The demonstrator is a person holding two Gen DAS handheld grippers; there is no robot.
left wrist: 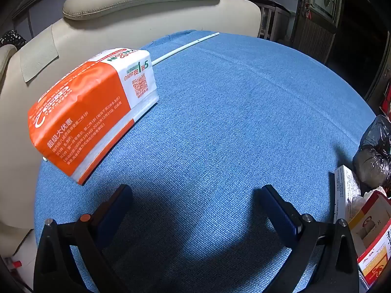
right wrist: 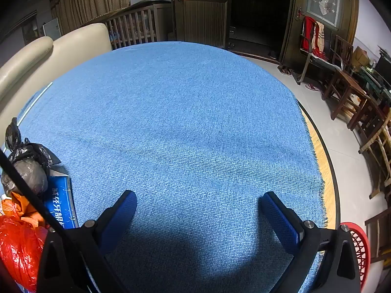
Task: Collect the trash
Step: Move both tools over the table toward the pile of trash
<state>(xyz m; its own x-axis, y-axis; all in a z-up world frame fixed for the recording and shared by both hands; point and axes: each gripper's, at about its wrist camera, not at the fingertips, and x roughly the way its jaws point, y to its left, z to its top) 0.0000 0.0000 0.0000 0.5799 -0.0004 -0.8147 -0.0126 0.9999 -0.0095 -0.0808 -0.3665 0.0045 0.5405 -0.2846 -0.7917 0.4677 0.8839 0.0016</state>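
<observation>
An orange and white tissue pack (left wrist: 92,112) lies at the left edge of the blue tablecloth (left wrist: 220,122), ahead and left of my left gripper (left wrist: 195,193), which stands open over bare cloth. At the right edge of that view sit a knotted black bag (left wrist: 374,153), a white box (left wrist: 345,190) and red and yellow cartons (left wrist: 374,234). In the right wrist view the black bag (right wrist: 24,168), a blue box (right wrist: 62,202) and a red plastic bag (right wrist: 19,246) lie to the left of my right gripper (right wrist: 199,197), which is open with nothing between its fingers.
A thin white rod (left wrist: 185,47) lies along the far left of the cloth. A cream leather sofa (left wrist: 136,7) stands behind the table. The bare wooden rim (right wrist: 317,151) shows at the right, with a red basket (right wrist: 359,249) below it. Wooden chairs (right wrist: 352,97) stand beyond.
</observation>
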